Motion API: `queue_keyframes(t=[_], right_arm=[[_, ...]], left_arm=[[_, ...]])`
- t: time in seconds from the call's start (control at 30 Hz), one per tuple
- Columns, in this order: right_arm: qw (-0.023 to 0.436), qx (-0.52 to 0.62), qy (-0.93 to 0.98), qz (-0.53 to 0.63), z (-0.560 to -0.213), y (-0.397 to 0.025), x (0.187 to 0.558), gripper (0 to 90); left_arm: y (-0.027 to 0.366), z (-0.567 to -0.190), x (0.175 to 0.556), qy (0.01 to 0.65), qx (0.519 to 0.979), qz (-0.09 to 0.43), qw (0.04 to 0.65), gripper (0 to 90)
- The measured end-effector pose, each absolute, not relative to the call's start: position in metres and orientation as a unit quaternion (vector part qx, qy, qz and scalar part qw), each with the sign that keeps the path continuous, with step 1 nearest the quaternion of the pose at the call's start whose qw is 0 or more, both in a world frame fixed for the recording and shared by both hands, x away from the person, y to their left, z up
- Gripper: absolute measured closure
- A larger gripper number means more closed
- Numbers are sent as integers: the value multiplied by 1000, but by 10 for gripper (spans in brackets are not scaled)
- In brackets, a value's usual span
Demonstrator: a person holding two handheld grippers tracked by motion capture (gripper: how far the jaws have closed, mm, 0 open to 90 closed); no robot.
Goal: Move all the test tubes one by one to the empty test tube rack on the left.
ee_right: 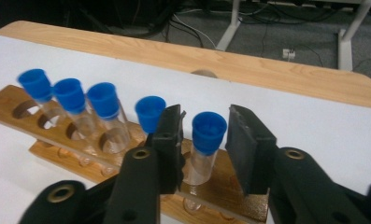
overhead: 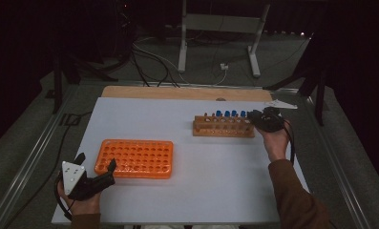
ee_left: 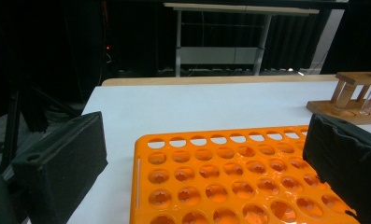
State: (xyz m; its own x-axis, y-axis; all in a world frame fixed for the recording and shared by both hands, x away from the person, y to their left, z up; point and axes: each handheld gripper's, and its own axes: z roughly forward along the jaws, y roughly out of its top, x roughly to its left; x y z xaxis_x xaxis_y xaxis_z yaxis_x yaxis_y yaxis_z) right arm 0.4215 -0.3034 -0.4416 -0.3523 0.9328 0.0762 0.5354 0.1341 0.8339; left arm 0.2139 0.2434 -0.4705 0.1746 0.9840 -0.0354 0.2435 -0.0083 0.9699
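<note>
While the right gripper is straddling a blue-capped tube, jaws not yet pinching;
the left gripper is idling released beside the orange rack near the table's front-left corner.

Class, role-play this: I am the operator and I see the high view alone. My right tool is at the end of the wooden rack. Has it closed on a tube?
Observer: No. The right gripper view shows the right tool open, with its jaws on either side of the end blue-capped tube and a gap on each side.
Operator: What lies ahead of the left tool?
Observer: In the left gripper view, the left tool is open over the orange rack, and every hole seen there is empty.
</note>
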Motion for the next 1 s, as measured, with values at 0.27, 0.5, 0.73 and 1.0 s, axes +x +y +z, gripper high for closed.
queue_keyframes(t=[0.27, 0.5, 0.73, 1.0], right_arm=[[247, 516, 723, 387, -453, -298, 423, 703], [256, 514, 725, 380, -455, -294, 421, 754], [263, 509, 724, 385, -452, -293, 419, 765], [267, 503, 720, 397, -442, -296, 414, 767]], left_arm=[[244, -471, 214, 515, 594, 387, 481, 8], [244, -470, 214, 515, 594, 388, 481, 8], [245, -471, 213, 517, 593, 389, 480, 8], [244, -471, 214, 516, 596, 387, 479, 9]])
